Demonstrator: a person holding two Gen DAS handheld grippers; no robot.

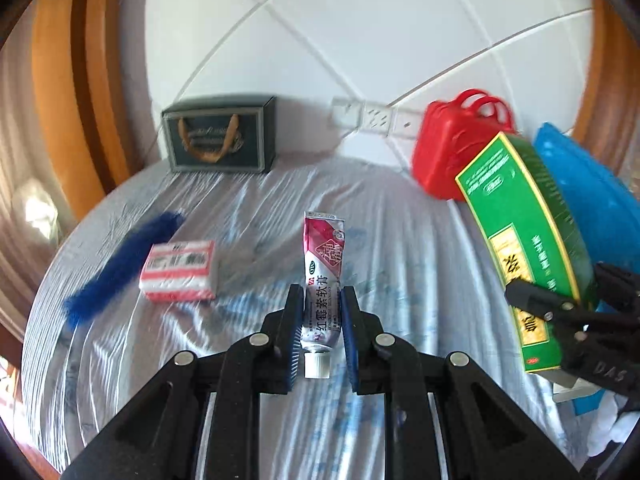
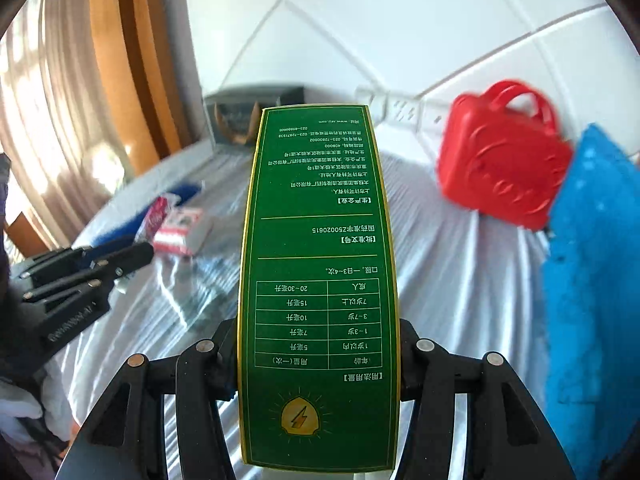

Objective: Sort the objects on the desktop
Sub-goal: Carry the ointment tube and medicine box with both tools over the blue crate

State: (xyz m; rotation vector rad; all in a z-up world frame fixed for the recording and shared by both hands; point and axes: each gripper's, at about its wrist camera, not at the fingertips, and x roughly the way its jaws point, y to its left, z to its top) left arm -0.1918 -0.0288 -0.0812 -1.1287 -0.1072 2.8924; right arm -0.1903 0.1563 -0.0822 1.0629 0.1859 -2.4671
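Two grippers, each carrying one item above the plastic-covered desk [image 1: 248, 200]. The left gripper [image 1: 320, 312] has its fingers [image 1: 294, 320] clenched on an ointment tube [image 1: 323, 280], pinched low on the body just above the white cap, crimped end pointing toward 12 o'clock; the tube appears clear of the desk. The right gripper [image 2: 318, 344] grasps a green medicine box [image 2: 318, 264] by its long side edges near one end, so most of the box projects forward past the fingers; in the left wrist view it stands at 3 o'clock.

Still on the desk: a red-and-white packet [image 1: 180, 270] at 9 o'clock of the tube, beside a blue fringed strip [image 1: 120, 264]; a dark gift box [image 1: 220, 136] at 11 o'clock by the wall; a red plastic case [image 1: 452, 148] at 1 o'clock, with a blue bag [image 2: 592, 280] just beside it.

Judged step: transport of both items to their sorting places, which are not identifiable here. To do it well, keep each grip firm without crushing the tube; carry the box slowly, since the end-held grip gives it leverage to swing; keep the two loads apart, and clear the red case before lowering.
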